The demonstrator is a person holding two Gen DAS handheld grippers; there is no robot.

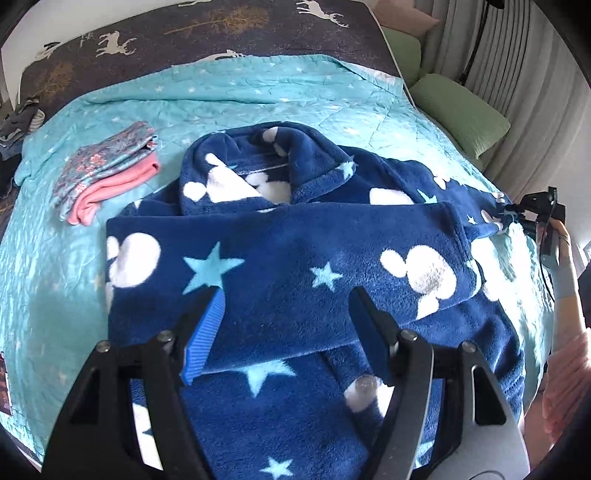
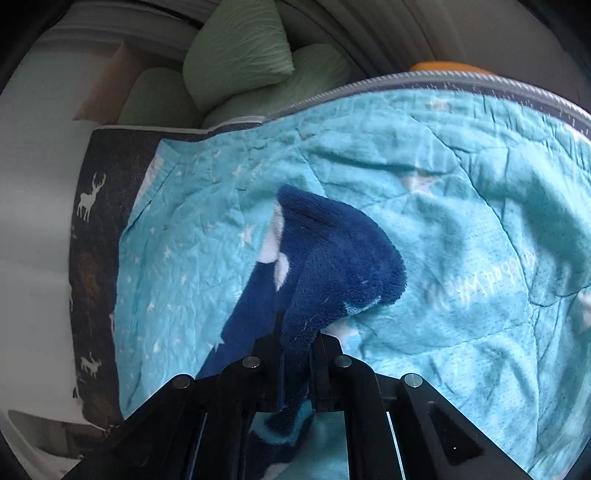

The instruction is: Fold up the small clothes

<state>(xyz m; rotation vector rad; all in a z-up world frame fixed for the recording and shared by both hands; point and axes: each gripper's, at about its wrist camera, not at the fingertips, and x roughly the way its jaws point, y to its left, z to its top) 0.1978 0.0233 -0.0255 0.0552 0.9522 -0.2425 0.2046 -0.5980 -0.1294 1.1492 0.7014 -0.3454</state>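
Observation:
A navy fleece robe (image 1: 295,266) with white mouse heads and light blue stars lies spread on the turquoise quilt (image 1: 258,96). One sleeve is folded across its chest. My left gripper (image 1: 286,295) is open just above the folded sleeve, holding nothing. My right gripper (image 1: 517,218) is at the robe's right edge and is shut on the other sleeve's end. In the right wrist view the right gripper (image 2: 297,347) pinches the navy sleeve cuff (image 2: 332,258), which stands up above the quilt (image 2: 461,221).
A folded stack of floral and pink clothes (image 1: 107,173) lies on the quilt's left. Green pillows (image 1: 461,110) lie off the bed's far right side by a curtain. A dark deer-print sheet (image 1: 221,29) covers the head end. Small dark clothes (image 1: 18,125) sit at the far left.

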